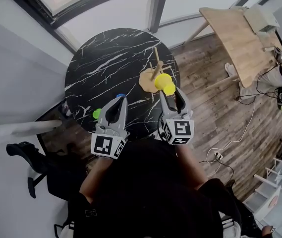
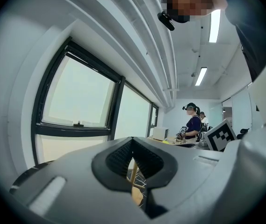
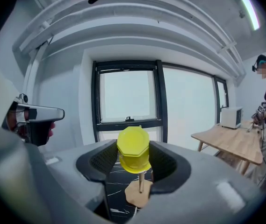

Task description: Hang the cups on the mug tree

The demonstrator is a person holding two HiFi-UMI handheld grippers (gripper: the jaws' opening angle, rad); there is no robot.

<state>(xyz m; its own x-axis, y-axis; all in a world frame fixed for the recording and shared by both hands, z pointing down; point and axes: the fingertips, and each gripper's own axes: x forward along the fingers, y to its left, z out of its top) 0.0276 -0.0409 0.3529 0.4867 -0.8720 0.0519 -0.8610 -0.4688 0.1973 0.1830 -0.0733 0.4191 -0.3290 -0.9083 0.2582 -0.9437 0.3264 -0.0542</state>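
Marble table (image 1: 106, 63), yellow cup (image 3: 133, 149) gripped in right gripper (image 3: 134, 161) jaws, near mug tree (image 3: 140, 190)

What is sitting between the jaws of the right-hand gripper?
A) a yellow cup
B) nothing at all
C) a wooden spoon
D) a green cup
A: in the right gripper view, the right gripper has its pads closed on a yellow cup, with the wooden mug tree beyond it.
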